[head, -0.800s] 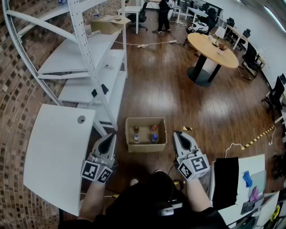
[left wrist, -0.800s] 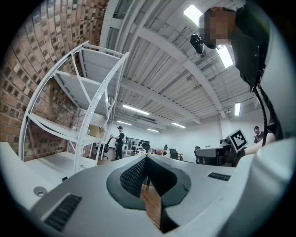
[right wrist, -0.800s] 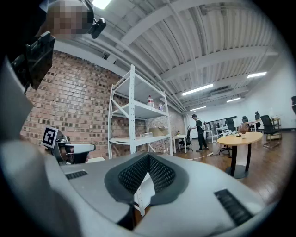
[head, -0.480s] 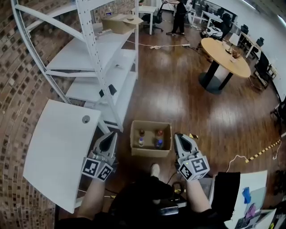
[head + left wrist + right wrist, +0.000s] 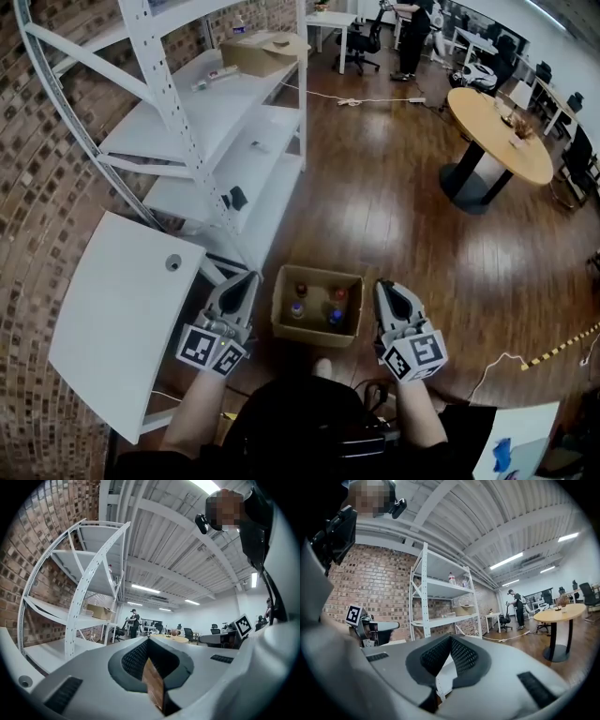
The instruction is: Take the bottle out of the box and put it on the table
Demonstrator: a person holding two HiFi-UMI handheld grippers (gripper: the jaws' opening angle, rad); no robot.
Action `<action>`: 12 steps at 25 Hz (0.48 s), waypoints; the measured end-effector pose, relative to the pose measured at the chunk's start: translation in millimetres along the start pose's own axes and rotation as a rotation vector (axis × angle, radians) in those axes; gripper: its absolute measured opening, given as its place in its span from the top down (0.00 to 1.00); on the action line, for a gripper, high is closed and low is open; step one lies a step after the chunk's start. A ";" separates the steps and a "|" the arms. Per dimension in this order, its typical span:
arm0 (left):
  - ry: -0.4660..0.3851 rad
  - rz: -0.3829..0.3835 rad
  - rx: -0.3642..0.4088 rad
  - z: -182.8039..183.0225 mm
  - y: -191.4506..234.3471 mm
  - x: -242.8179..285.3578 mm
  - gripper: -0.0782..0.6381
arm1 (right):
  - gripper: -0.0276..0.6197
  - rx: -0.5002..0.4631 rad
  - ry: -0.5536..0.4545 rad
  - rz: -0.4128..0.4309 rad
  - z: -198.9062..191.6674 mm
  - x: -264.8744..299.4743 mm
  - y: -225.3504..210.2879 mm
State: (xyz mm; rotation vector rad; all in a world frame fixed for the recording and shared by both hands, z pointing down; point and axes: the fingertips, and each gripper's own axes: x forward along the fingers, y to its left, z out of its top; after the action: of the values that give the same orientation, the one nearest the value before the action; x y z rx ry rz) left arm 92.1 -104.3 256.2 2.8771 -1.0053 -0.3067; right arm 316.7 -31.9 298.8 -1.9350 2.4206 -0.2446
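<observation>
while the bottles [image 5: 335, 317] stand upright inside the cardboard box [image 5: 314, 335] on the floor [image 5: 375, 187], the left gripper [image 5: 251, 278] hovers just left of the box and the right gripper [image 5: 384, 286] just right, both clenched on nothing; the white table [image 5: 112, 328] lies further left of the box.

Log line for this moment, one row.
left gripper shut, empty, left of box | right gripper shut, empty, right of box | four bottles in box, none grasped
</observation>
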 end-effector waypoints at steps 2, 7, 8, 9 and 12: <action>0.008 0.014 0.000 -7.7 0.8 10.5 0.90 | 0.95 0.002 0.023 0.012 -6.1 7.9 -9.8; 0.056 0.017 -0.030 -30.1 10.9 21.0 0.90 | 0.95 0.034 0.087 -0.007 -34.7 21.8 -14.7; 0.069 0.015 -0.038 -35.2 12.9 21.3 0.90 | 0.95 0.040 0.102 -0.008 -41.1 24.3 -12.4; 0.082 0.013 -0.043 -39.9 15.1 21.4 0.90 | 0.95 0.046 0.116 -0.006 -46.7 27.2 -9.2; 0.124 0.003 -0.055 -53.9 22.6 20.5 0.90 | 0.95 0.054 0.150 0.006 -61.4 34.4 2.2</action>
State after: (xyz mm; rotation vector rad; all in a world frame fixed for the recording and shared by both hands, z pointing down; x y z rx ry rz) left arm 105.5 -134.3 308.7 2.8054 -0.9649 -0.1510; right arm 299.2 -58.6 361.6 -1.9536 2.4806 -0.4662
